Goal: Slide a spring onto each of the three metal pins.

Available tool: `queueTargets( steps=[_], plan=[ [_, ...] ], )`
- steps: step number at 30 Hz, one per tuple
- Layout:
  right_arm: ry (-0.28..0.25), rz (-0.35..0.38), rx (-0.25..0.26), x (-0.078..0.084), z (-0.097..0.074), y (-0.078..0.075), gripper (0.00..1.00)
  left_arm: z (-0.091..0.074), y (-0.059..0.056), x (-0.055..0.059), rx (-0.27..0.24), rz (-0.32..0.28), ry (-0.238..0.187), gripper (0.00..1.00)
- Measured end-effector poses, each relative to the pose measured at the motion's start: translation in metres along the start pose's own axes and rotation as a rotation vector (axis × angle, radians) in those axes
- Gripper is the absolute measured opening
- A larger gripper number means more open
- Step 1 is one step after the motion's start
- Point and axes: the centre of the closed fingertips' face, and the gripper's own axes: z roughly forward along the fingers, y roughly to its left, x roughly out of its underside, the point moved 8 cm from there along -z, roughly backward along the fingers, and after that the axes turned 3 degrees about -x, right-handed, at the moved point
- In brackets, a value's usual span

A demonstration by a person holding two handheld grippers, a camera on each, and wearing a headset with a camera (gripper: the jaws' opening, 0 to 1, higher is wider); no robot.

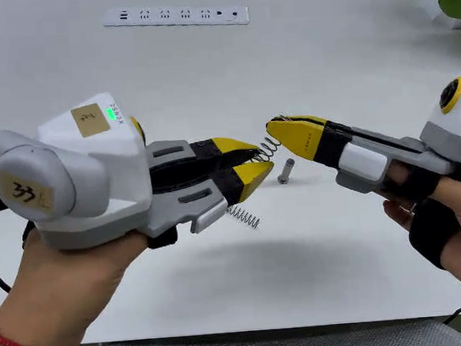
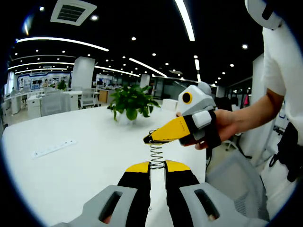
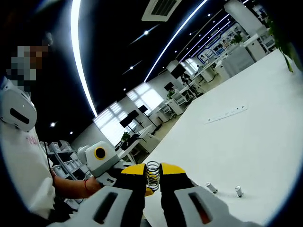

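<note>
Shiny metal spring (image 1: 270,146) and pin (image 1: 286,171); matt white table (image 1: 326,71).

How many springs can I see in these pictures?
2. One spring sits between the tips of the left gripper and right gripper; the other spring lies on the table near the left gripper. Others may be hidden.

Head above; gripper views opposed across spring (image 2: 156,153)
</note>
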Motion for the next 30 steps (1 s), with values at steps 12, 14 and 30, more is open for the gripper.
queueTargets(
  steps=[12, 14, 30],
  plan=[
    [0.084, -0.118, 0.018, -0.001, 0.001, 0.006, 0.11, 0.003, 0.000, 0.004, 0.020, -0.004, 0.018, 0.11],
    [0.098, -0.139, 0.018, -0.002, 0.002, 0.008, 0.11, 0.003, -0.001, 0.004, 0.024, -0.005, 0.021, 0.11],
    [0.203, -0.357, 0.005, -0.005, 0.004, 0.018, 0.11, 0.003, -0.002, 0.008, 0.039, -0.012, 0.035, 0.11]
  ],
)
